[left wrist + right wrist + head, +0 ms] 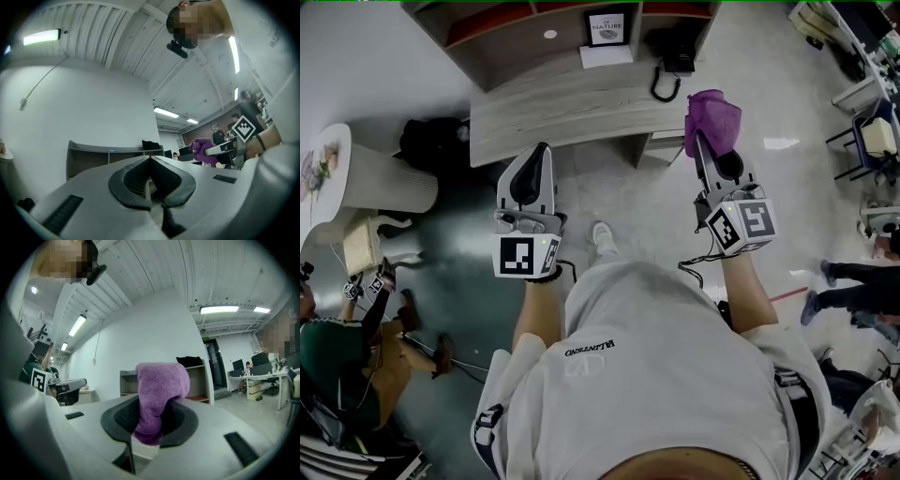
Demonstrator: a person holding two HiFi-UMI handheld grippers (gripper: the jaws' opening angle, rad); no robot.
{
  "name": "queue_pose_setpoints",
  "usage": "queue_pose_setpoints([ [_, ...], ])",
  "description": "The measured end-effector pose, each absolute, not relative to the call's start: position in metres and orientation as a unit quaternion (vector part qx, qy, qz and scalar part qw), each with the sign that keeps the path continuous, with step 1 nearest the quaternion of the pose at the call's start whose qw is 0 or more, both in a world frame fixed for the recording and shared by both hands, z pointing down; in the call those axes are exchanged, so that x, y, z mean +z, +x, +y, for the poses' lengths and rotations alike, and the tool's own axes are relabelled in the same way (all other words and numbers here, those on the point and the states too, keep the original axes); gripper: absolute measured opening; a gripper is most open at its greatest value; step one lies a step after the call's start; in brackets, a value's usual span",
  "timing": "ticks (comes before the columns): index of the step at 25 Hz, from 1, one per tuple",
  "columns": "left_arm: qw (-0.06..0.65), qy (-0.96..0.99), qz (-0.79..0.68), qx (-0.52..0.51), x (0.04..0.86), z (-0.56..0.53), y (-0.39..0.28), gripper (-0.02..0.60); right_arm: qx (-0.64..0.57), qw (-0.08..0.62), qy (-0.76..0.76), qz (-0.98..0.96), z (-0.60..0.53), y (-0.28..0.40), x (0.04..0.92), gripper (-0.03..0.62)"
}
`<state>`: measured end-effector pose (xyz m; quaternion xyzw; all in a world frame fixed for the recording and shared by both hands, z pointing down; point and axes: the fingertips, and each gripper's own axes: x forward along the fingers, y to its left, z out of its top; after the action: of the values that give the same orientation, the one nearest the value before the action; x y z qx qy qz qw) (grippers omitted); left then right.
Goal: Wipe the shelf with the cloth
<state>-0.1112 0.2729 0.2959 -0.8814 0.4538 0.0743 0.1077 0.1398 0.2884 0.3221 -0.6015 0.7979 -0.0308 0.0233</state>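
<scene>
Head view: the right claw (703,141) holds the purple cloth (713,114) up near the shelf (562,108), and the left claw (546,150) hangs alongside. Left gripper view: jaws pressed together, nothing between them. Right gripper view: jaws clamped on the bunched cloth.

Shelf (562,108) ahead of the person, bearing a framed sign (607,29) with a telephone (677,58) to its right. Left gripper (546,152) and right gripper (701,141) side by side before its near edge, the cloth (712,117) between the right jaws.

The cloth (712,117) is purple; the shelf (572,103) is pale grey wood-grain with reddish-brown inside.
</scene>
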Motion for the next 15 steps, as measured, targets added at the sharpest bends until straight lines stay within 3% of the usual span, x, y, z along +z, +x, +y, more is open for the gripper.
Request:
queue_pose_setpoints([
  [15,0.104,-0.899,0.417,0.087,0.296,0.153,-0.133,0.002,-0.017,0.015,-0.617,0.787,0.174,0.100,0.313,0.083],
])
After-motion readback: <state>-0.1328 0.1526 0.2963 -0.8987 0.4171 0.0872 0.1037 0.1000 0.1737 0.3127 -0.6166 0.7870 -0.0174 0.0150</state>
